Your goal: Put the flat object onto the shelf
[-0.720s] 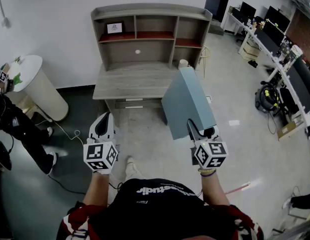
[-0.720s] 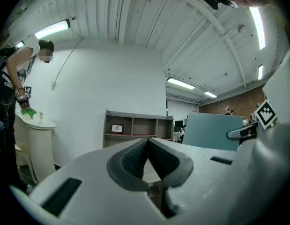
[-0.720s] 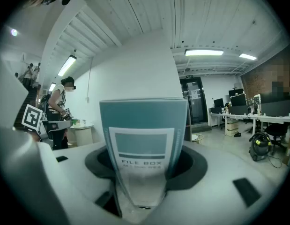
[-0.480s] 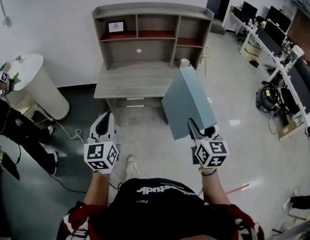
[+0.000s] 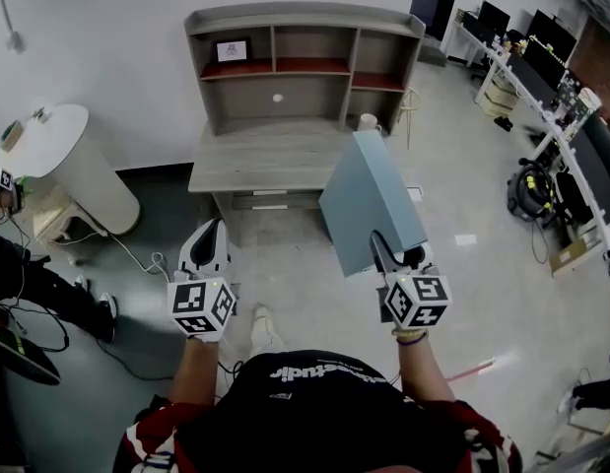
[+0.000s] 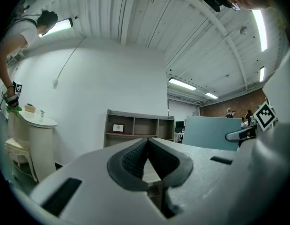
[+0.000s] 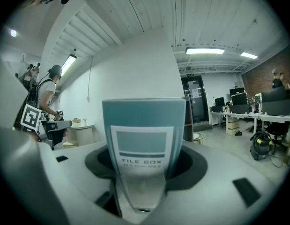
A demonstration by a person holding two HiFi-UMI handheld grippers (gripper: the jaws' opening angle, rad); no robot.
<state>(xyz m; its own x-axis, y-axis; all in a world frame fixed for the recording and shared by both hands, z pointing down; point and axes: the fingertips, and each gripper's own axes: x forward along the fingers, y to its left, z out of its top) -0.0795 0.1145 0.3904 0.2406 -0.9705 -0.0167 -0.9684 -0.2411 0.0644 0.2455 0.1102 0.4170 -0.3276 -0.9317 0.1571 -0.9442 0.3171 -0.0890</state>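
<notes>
The left claw is held above the floor with its jaws pressed together and nothing between them. Ahead, the grey shelf stands on the bench against the wall. Further right, the blue file box is tilted in the air, its lower edge pinched by the right claw.
</notes>
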